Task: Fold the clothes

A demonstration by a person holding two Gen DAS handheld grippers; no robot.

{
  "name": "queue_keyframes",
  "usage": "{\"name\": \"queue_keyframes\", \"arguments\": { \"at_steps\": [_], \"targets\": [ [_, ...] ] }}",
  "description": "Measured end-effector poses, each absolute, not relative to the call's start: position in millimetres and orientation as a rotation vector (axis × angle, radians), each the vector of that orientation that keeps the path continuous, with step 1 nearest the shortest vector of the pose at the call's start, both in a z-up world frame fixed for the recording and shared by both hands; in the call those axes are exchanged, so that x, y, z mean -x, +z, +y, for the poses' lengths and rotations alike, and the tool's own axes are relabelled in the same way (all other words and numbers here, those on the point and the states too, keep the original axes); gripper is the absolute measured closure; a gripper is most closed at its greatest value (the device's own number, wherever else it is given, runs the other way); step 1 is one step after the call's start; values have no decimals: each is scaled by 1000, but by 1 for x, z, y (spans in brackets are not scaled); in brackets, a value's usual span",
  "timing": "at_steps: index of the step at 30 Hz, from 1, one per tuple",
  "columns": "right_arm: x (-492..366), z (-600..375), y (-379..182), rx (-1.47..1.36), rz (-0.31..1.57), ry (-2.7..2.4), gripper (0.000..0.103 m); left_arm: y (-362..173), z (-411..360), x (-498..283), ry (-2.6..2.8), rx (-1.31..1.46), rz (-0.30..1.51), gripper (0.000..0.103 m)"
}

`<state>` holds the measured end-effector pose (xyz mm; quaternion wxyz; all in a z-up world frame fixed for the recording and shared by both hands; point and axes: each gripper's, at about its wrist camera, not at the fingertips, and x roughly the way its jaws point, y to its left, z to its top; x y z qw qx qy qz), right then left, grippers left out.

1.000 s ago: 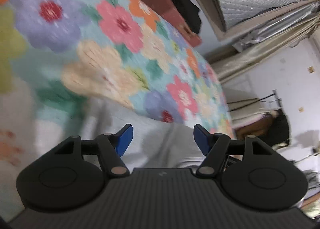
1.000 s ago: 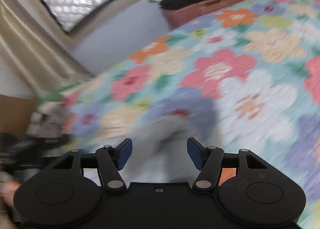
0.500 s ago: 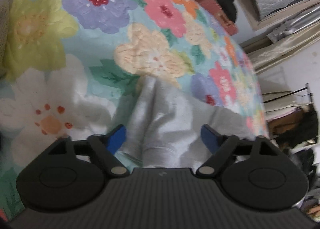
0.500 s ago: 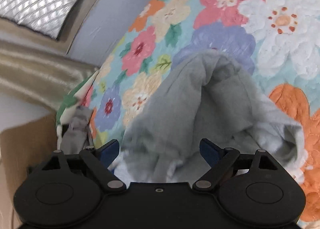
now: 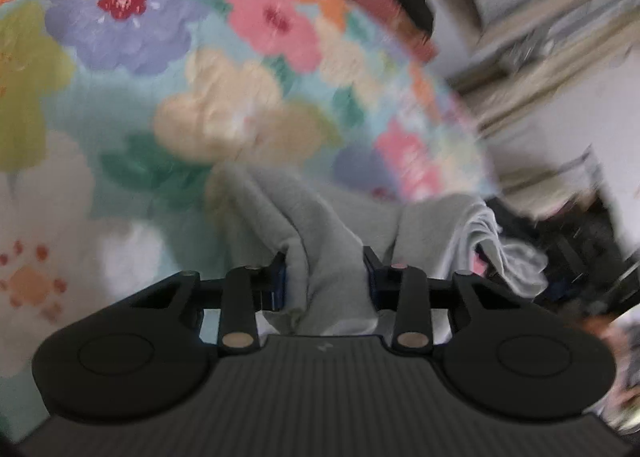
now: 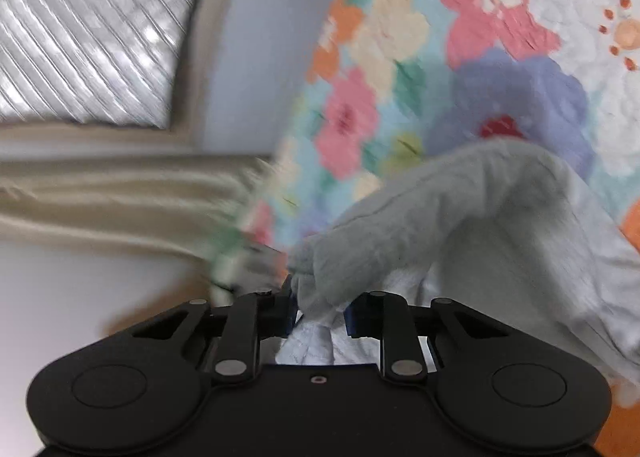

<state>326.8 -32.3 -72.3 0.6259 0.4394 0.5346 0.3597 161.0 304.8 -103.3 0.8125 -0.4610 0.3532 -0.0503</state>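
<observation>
Both my left gripper (image 5: 325, 277) and right gripper (image 6: 320, 311) had just closed from wide open onto bunched folds of the grey garment (image 6: 460, 217) on the floral bedspread (image 5: 120, 105), so I judged lifting could begin.
</observation>
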Motion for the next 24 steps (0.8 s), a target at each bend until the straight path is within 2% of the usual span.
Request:
{"name": "queue_keyframes", "arguments": {
  "at_steps": [3,6,14,17,20,24],
  "targets": [
    [-330,-48,-73,-1097,1208,863,79,-94,312,-162,-153,1044,714,69],
    [-324,-64,-73,-1065,1206,905,82,-89,299,-159,-182,1032,749,69],
    [-295,-112,-104,-729,1217,786,90,-109,234,-154,-148,806,976,69],
    [-284,-107,-103,-470,1168,702,91,-112,226,-159,-90,703,990,69],
    [-270,-113,-95,-484,1125,713,91,-111,230,-159,-62,686,977,71],
    [-259,-111,-93,-303,1124,696,93,-117,236,-155,-51,709,1000,71]
  ]
}}
